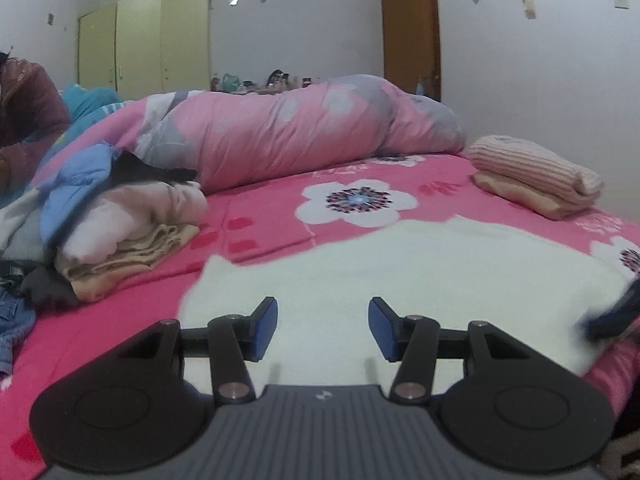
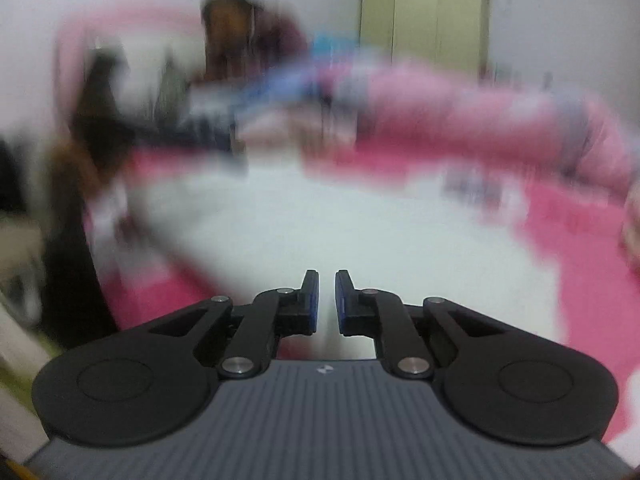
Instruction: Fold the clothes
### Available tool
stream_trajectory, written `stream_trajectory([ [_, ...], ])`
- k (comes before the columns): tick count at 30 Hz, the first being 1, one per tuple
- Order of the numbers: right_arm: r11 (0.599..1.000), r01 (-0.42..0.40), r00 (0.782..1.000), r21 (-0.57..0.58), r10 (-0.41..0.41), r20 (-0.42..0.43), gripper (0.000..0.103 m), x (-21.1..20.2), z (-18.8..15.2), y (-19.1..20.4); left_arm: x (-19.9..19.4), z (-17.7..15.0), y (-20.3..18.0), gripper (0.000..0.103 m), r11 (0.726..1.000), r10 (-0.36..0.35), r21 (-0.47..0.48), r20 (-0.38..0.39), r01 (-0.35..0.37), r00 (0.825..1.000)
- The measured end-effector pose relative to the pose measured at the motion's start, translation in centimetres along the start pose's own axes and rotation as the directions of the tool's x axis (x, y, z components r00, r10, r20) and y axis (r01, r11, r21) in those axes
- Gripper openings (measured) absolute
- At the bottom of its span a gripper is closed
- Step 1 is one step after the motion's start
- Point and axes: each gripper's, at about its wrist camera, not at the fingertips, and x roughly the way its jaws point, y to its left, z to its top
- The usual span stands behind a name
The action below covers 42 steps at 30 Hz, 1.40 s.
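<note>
On the pink flowered bedsheet [image 1: 280, 216] the white garment [image 1: 400, 272] lies spread flat right in front of you, with your left gripper [image 1: 323, 328] low over its near edge, fingers wide apart and empty. Your right gripper [image 2: 327, 300] sits over the same white cloth with its blue pads [image 2: 313, 300] almost together, a narrow slit between them; that view is smeared with motion, so I cannot tell for sure whether a thin layer of fabric is pinched there, though nothing seems to hang from it. A folded pink ribbed sweater [image 1: 536, 168] rests on another folded piece at the far right, and a loose heap of clothes [image 1: 120, 224] sits to the left beside the rolled quilt [image 1: 280, 132]. Whether the white garment awaits a fold or is already partly folded, the cloth does not show. If you are taking hold, slide the lower finger under the edge, catch a single layer near a corner, close firmly, and match the other side before lifting. Keep both grips level so the fabric carries over without dragging or bunching.
</note>
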Motion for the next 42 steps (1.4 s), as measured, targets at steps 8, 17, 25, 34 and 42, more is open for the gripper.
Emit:
stream_trajectory([
  [8, 0.997, -0.054, 0.99, 0.057, 0.046, 0.135, 0.008, -1.7, 2.4, 0.5, -3.4, -4.1, 0.5, 0.051, 0.997, -0.058, -0.057, -0.021, 0.057, 0.998],
  [17, 0.987, -0.125, 0.992, 0.104, 0.121, 0.043, 0.008, 2.3, 2.6, 0.5, -5.2, -6.9, 2.8, 0.05, 0.981, 0.02, -0.191, 0.007, -0.018, 1.0],
  [25, 0.975, -0.221, 0.975, 0.014, 0.222, -0.016, 0.008, 6.3, 1.6, 2.9, -5.4, -8.8, 5.5, 0.048, 0.958, 0.015, -0.287, 0.035, -0.004, 0.999],
  [34, 0.954, -0.298, 0.952, -0.039, 0.3, 0.066, 0.009, 5.3, 5.5, 4.6, -5.4, -9.8, 7.6, 0.047, 0.934, -0.048, -0.351, 0.075, 0.072, 0.996],
  [42, 0.951, -0.309, 0.951, -0.012, 0.309, 0.008, 0.01, 8.5, 6.9, 6.1, -5.2, -10.2, 8.9, 0.047, 0.916, -0.099, -0.383, 0.08, 0.122, 0.992],
])
